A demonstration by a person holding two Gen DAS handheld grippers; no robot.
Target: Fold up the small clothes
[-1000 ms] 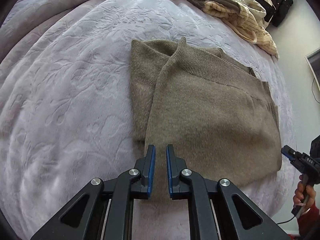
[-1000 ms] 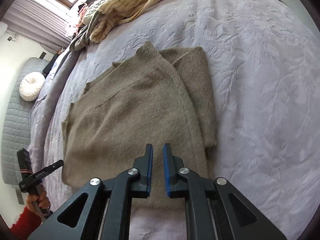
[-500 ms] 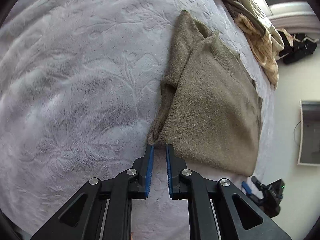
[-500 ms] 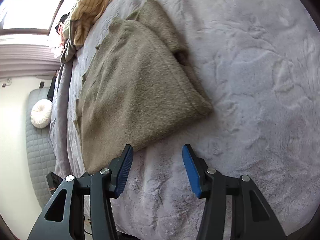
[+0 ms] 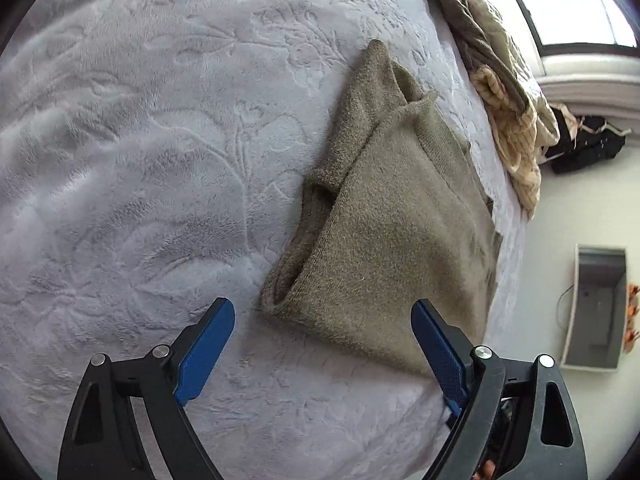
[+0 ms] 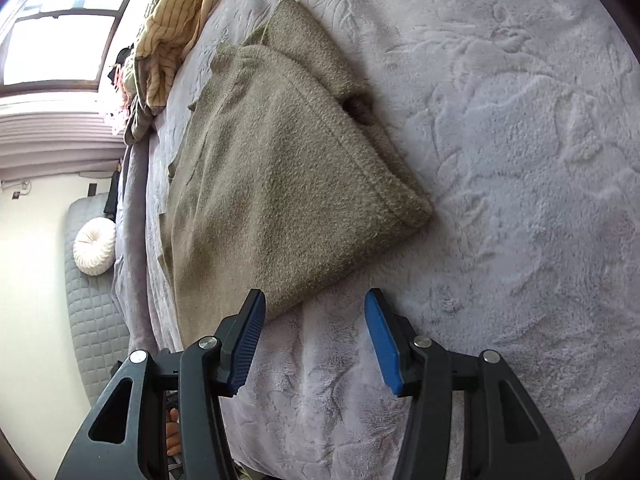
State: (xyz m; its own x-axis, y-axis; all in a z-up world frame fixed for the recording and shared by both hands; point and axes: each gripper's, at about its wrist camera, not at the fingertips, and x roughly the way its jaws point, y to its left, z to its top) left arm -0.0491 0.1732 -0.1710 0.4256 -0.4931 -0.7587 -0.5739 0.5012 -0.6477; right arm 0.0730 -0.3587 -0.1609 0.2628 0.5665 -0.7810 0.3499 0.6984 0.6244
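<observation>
An olive-brown knit sweater [image 5: 392, 232] lies folded on a pale lilac blanket [image 5: 140, 160], its sleeve tucked under along one side. My left gripper [image 5: 322, 306] hovers at the sweater's near corner, its jaws opening wide. The hem corner lies between the blue pads, which do not press on it. In the right wrist view the same sweater [image 6: 280, 168] spreads up and to the left. My right gripper [image 6: 315, 296] is open just off the near hem. Its left pad [image 6: 248, 340] is beside the edge, and only blanket [image 6: 500, 160] lies between the pads.
A heap of striped cream and khaki clothes [image 5: 508, 92] lies at the far end of the bed, under a window; the right wrist view shows this heap [image 6: 172, 28] too. A grey bin [image 5: 596, 304] stands on the floor. A round white cushion [image 6: 94, 246] rests on a quilted seat.
Both grippers have rolled and come down close to the sweater's near edge. The left jaws went from shut to wide open. The right jaws opened earlier and have held that width.
</observation>
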